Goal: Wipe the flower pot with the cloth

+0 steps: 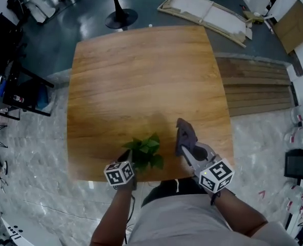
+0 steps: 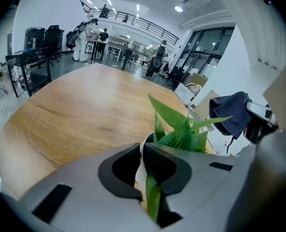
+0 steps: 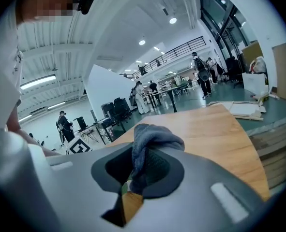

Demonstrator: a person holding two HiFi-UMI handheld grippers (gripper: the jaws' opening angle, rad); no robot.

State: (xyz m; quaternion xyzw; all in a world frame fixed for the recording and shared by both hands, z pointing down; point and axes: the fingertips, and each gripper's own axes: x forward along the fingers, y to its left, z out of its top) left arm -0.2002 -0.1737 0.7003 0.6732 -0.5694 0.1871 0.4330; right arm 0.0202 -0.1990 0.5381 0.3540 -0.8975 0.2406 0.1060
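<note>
A small white flower pot [image 2: 138, 174] with a green leafy plant [image 1: 147, 149] stands near the front edge of the wooden table [image 1: 141, 81]. In the head view the leaves hide the pot. My left gripper [image 1: 127, 159] is shut on the pot's rim, and the rim shows between the jaws of the left gripper [image 2: 140, 166]. A dark grey cloth [image 1: 185, 134] hangs bunched from my right gripper [image 1: 186, 151], just right of the plant and apart from it. The cloth [image 3: 150, 140] fills the jaws of the right gripper [image 3: 138, 173]. From the left gripper view the cloth [image 2: 232, 112] hangs beyond the leaves [image 2: 181, 129].
The table's front edge [image 1: 156, 179] lies right under both grippers. Stacked wooden boards [image 1: 256, 88] lie on the floor to the right, a stretched canvas frame [image 1: 207, 12] at the back right, a round stand base [image 1: 121, 18] behind the table, dark racks [image 1: 7, 81] at the left.
</note>
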